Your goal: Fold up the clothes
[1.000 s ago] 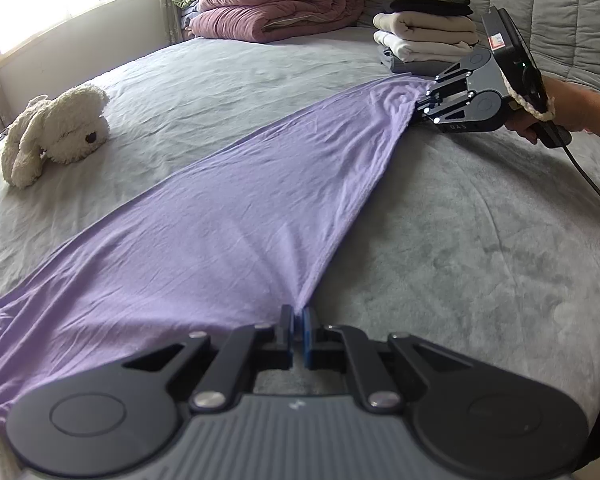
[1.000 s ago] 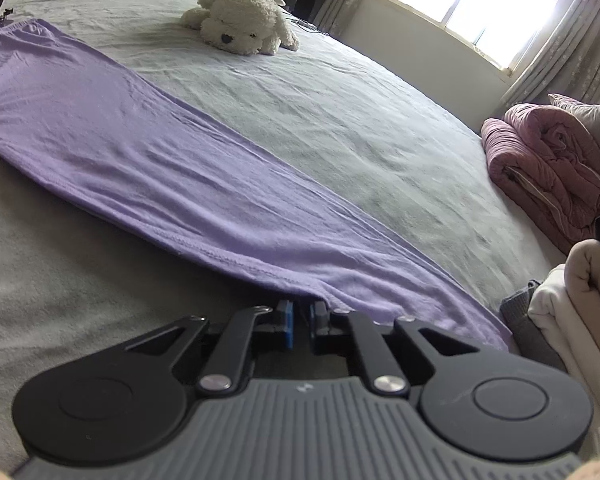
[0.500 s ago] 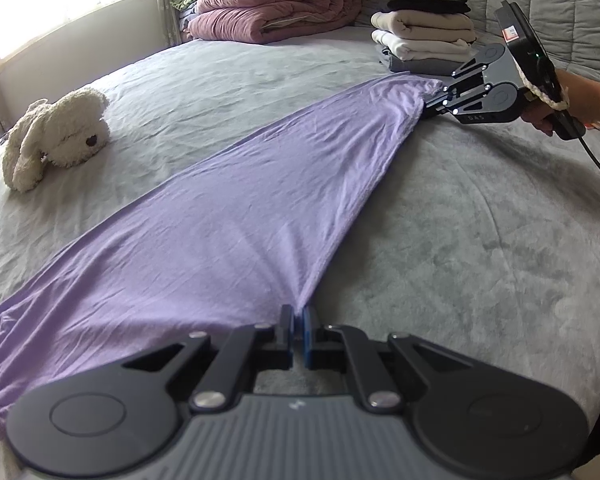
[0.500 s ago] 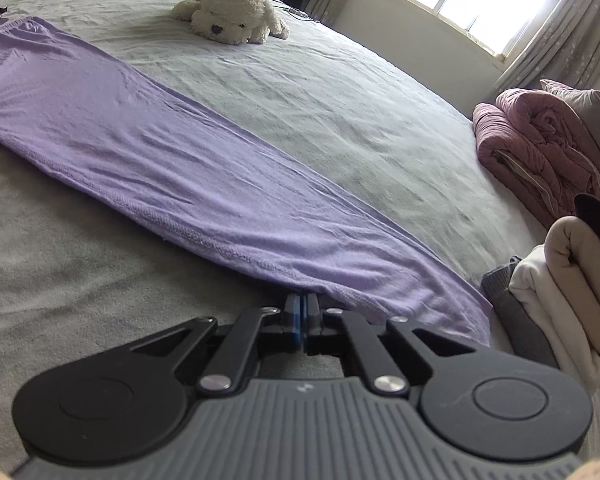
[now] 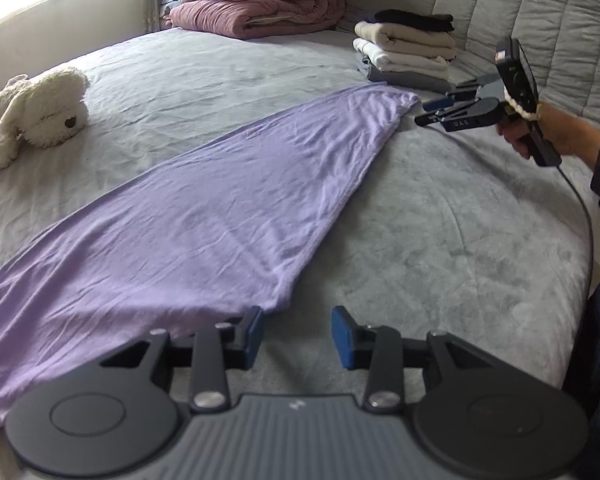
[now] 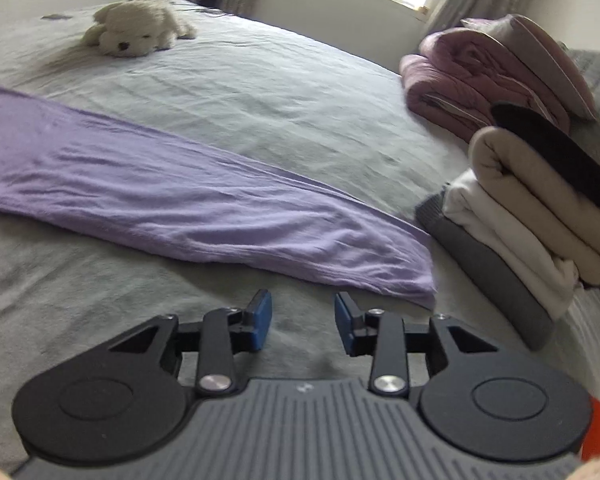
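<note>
Lilac garment point(image 5: 204, 216), a long flat strip on the grey bed point(image 5: 440, 240), one end near the stack of folded clothes point(image 5: 408, 60); left gripper point(image 5: 296, 336) and right gripper point(image 6: 302, 322), both spread and empty; thin, limp cloth, probably best pinched at its 2 end corners.

Window glare; right view blurred

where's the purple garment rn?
The purple garment lies flat across the grey bed, in both wrist views. One end sits beside the stack of folded clothes; the plush dog lies beyond its far edge.
</note>
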